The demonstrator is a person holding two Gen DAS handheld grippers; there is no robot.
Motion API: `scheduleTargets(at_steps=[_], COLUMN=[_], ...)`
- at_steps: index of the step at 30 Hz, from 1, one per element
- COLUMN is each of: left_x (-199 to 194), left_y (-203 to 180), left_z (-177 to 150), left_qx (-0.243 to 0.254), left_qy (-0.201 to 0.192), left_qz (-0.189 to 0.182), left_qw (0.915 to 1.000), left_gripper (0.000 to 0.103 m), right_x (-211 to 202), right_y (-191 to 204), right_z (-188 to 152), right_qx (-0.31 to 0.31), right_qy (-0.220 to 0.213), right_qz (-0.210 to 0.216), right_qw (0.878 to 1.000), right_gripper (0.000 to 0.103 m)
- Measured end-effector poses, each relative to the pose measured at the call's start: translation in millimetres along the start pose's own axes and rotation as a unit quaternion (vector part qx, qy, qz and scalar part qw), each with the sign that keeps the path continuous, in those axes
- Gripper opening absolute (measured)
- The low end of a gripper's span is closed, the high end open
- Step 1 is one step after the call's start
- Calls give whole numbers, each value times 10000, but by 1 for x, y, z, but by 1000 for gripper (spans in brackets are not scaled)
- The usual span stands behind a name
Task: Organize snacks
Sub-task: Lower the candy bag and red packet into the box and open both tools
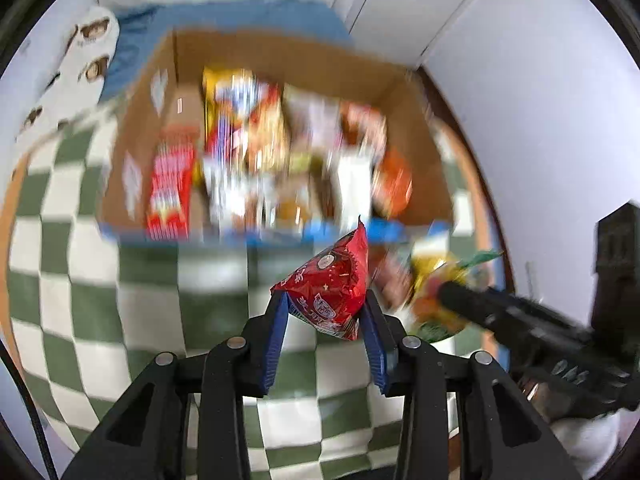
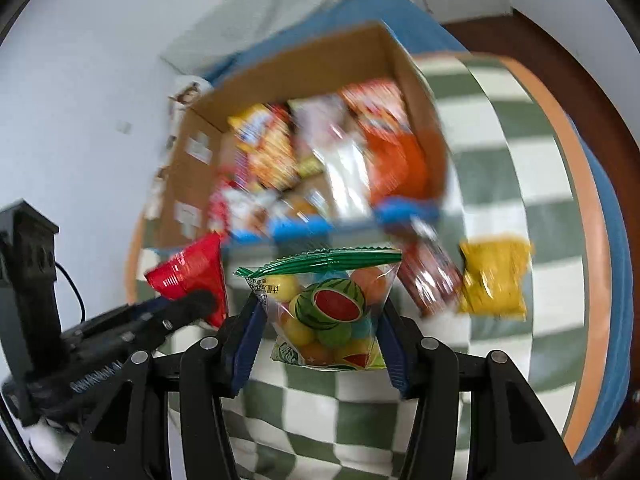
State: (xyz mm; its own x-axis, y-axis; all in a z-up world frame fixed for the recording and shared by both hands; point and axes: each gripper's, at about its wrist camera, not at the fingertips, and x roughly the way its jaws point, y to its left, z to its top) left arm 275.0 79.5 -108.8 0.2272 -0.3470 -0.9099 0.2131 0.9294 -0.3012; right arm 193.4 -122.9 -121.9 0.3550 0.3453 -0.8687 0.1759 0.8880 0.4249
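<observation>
The left claw (image 1: 325, 307) is clamped on a red snack packet (image 1: 332, 284), held just in front of an open cardboard box (image 1: 280, 56) full of snacks. Beside it, the right claw (image 2: 320, 320) grips a clear fruit-candy bag (image 2: 332, 308). The box stands on a green-checked counter (image 1: 80, 280). A yellow packet (image 2: 494, 278) lies near the box's front.

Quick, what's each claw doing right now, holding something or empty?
Left claw: closed on a red snack packet.
Right claw: closed on a clear bag of fruit candy.
</observation>
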Motion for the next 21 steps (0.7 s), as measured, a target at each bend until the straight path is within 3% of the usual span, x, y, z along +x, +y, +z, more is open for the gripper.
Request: scheduleTargets(at_steps=[5,11,16,20,21], left_x=[-11,27,71,95,101], left_y=[10,47,79,92,95], left_z=[73,152,183,193,195], left_qx=[-5,-161,-437,-482,-533], left_qy=[-306,165,563,802,868], left_qz=[388,977,1272,1439,1503], left_qw=[9988,9949,9893,9852,9834], left_gripper=[34,34,34,36,38], right_x=[-2,47,100,132,140], right_y=[32,54,56,55,54], right_z=[61,140,187,206,208], right_qx=[-390,-684,-645,-657,-660], right_qy=[-234,66,460,697,795], right_qz=[-20,-432,-800,-1023,-1086], right_qw=[9990,9967,9936,9901,9887], right_gripper=[56,56,56,58,68])
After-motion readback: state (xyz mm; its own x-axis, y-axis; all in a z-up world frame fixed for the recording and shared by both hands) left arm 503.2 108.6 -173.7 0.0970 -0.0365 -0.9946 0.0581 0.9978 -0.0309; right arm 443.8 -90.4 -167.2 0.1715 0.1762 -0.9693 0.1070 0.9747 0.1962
